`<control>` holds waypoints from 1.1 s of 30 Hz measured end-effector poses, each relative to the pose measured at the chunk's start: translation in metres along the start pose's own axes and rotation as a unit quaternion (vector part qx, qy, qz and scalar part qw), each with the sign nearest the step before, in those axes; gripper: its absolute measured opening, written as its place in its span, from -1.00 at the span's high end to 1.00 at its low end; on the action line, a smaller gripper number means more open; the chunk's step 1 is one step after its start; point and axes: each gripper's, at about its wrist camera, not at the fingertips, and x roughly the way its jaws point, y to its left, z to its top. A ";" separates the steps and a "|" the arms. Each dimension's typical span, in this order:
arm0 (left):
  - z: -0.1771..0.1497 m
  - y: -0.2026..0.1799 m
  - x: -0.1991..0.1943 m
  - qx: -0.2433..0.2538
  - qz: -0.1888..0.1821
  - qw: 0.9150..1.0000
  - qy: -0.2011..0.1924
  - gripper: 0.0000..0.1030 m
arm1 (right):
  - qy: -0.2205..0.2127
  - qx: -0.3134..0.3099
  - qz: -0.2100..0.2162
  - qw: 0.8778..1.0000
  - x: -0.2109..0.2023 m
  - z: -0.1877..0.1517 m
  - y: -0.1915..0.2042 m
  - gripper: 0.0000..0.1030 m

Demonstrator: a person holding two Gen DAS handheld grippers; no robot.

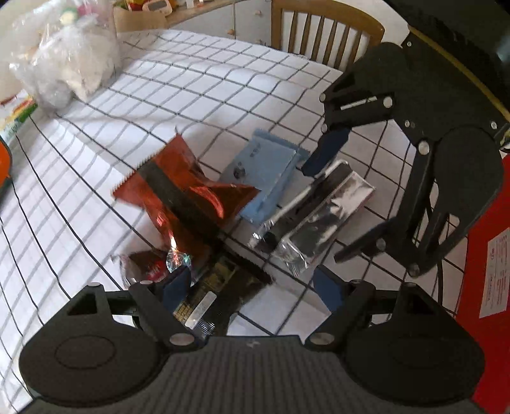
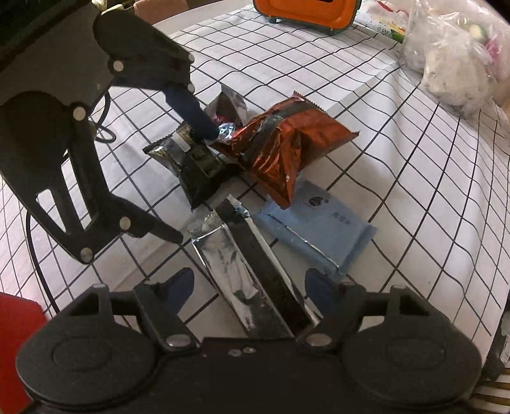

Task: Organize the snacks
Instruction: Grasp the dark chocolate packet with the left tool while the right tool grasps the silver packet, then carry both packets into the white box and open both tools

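Several snack packets lie bunched on the checked tablecloth (image 1: pixel 191 79). My left gripper (image 1: pixel 251 288) is open and points down over a black packet with gold print (image 1: pixel 220 293) (image 2: pixel 194 165), which lies between its blue fingers. My right gripper (image 2: pixel 250 283) is also open; it straddles a long silver packet (image 2: pixel 236 270) (image 1: pixel 318 223), and its pads stand just off the packet's sides. A crumpled red foil bag (image 1: pixel 191 191) (image 2: pixel 287 143) lies between the grippers, partly over a light blue packet (image 1: pixel 264 172) (image 2: pixel 318 229). A small dark red wrapper (image 1: pixel 143 267) (image 2: pixel 228 108) sits beside the left gripper's finger.
A clear plastic bag of white things (image 1: pixel 70 57) (image 2: pixel 452 70) sits at the table's far side, near an orange container (image 2: pixel 306 12) and a green carton (image 1: pixel 16 111). A wooden chair (image 1: pixel 322 28) stands behind the table. A red object (image 1: pixel 487 254) and a black cable (image 2: pixel 38 254) lie close by.
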 end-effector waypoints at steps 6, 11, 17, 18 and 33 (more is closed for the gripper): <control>-0.018 0.000 0.001 -0.036 -0.015 0.999 0.009 -0.63 | -0.007 0.003 0.007 1.000 0.001 -0.001 0.000 -0.37; -0.021 -0.001 0.007 -0.077 0.013 0.997 0.008 -0.59 | -0.006 -0.007 0.003 1.000 0.006 -0.002 0.004 -0.12; -0.014 -0.009 0.005 -0.097 0.054 0.994 0.005 -0.04 | -0.011 -0.006 -0.006 1.000 0.004 -0.004 0.010 0.10; -0.013 -0.009 0.004 -0.103 0.056 0.993 0.006 0.05 | -0.012 -0.001 -0.006 1.000 0.002 -0.006 0.011 0.15; -0.002 -0.017 -0.004 -0.162 0.099 0.982 0.002 0.38 | -0.022 0.066 -0.069 0.995 -0.038 -0.015 0.007 0.19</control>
